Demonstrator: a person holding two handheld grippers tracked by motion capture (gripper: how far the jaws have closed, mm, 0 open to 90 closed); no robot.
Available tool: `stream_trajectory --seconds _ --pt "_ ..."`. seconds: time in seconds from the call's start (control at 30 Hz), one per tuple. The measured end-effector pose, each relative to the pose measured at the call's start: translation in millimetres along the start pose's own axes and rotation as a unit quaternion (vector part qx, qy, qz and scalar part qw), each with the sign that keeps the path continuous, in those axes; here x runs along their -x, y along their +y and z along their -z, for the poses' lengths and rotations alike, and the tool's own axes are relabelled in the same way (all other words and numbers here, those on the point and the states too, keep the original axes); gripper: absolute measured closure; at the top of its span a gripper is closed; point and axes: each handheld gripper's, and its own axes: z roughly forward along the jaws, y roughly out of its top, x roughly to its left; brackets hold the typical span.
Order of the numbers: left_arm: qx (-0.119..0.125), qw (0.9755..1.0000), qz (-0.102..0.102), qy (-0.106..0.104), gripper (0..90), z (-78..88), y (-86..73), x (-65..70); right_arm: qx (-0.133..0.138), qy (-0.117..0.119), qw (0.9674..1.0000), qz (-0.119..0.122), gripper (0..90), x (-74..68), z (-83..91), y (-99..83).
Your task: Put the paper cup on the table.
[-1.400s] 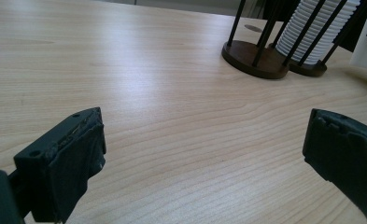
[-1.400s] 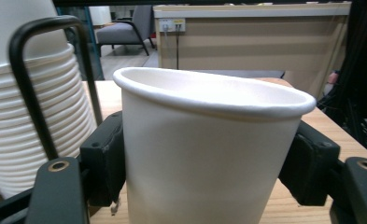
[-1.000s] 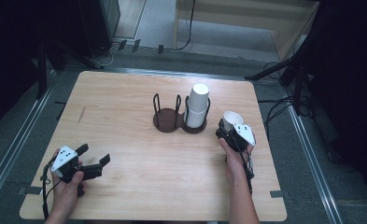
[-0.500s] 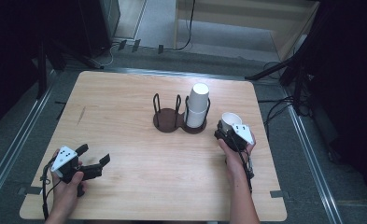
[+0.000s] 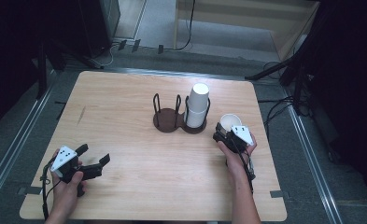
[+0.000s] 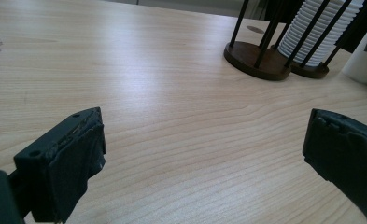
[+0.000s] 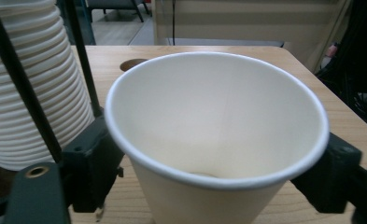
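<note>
So the wooden tabletop [image 5: 125,116] is mostly bare, and the landmark is the dark 2-slot cup holder [image 5: 169,116] sitting near its middle. 1 slot is empty, the other keeps a tall stack of white paper cups [image 5: 197,109] upside down between the wire posts, probably so they stay tidy and don't topple.

Just right of that holder, a single paper cup [image 7: 214,135] stands upright, mouth up. The right gripper [image 5: 228,135] has its jaws on either side of it, and they've just been opening, so it looks more like letting go than a firm hold.

The left gripper [image 5: 90,163] rests well away, toward the near-left corner, jaws wide apart with nothing between them, likely just parked.
</note>
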Motion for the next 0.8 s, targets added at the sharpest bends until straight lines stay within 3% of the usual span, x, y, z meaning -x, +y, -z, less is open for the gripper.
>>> stream_trajectory --seconds 0.2,0.3,0.53,0.8 --pt "0.0 1.0 0.0 0.001 0.0 0.0 0.0 0.2 0.002 0.013 0.9999 0.008 2.3 -1.3 2.7 -0.9" --pt "0.0 1.0 -0.001 0.001 0.0 0.1 0.0 0.2 0.004 0.023 0.9997 0.011 0.0 -2.3 5.1 -0.8" --pt "0.0 1.0 -0.002 0.001 0.0 0.2 0.0 0.4 0.016 0.035 0.9993 0.001 0.0 -1.2 16.4 2.6" --pt "0.001 1.0 -0.001 0.0 0.0 0.2 -0.2 0.7 0.028 0.043 0.9986 0.007 0.0 2.4 30.9 5.4"
